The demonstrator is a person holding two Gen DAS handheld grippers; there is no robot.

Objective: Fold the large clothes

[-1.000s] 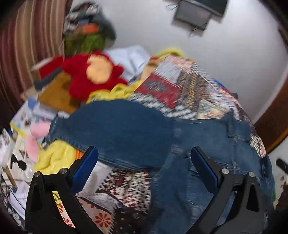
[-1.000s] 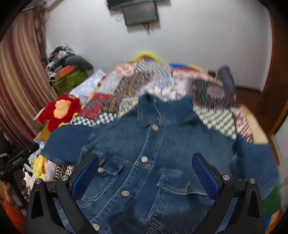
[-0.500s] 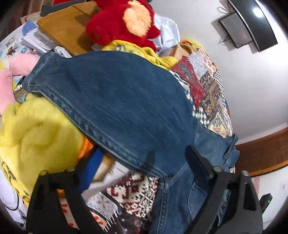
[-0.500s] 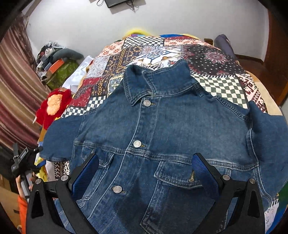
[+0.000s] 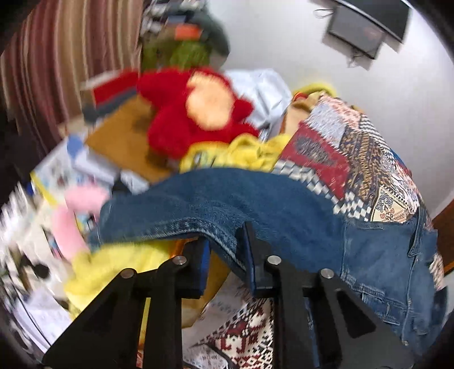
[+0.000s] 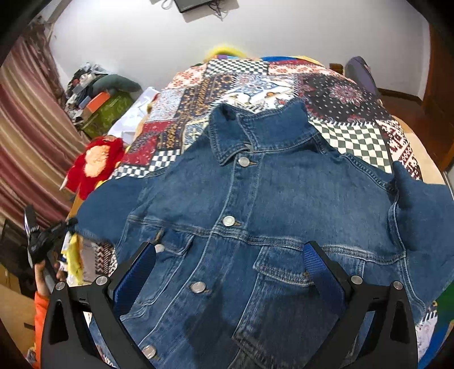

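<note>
A blue denim jacket (image 6: 255, 198) lies face up and buttoned on a patchwork quilt (image 6: 349, 136), collar towards the far wall. Its left sleeve (image 5: 215, 198) hangs over the bed's side. My left gripper (image 5: 227, 249) has its jaws closing, and the sleeve's lower hem runs between the blue pads, which pinch it. The right wrist view shows that gripper (image 6: 69, 222) at the sleeve's end, held by a hand with an orange cuff. My right gripper (image 6: 229, 269) hovers open over the jacket's lower front, its fingers astride the chest pockets with nothing gripped.
Beside the bed on the left lie a red plush toy (image 5: 195, 113), a yellow cloth (image 5: 113, 266), a pink toy (image 5: 71, 215) and papers. Striped curtains (image 6: 25, 127) hang at the left, and a screen (image 5: 366, 25) is on the white wall. A wooden door frame (image 6: 437, 93) stands at the right.
The left gripper went from wide open to nearly shut on the sleeve hem while shifting along the sleeve. The right gripper sank a little towards the jacket and stayed open.
</note>
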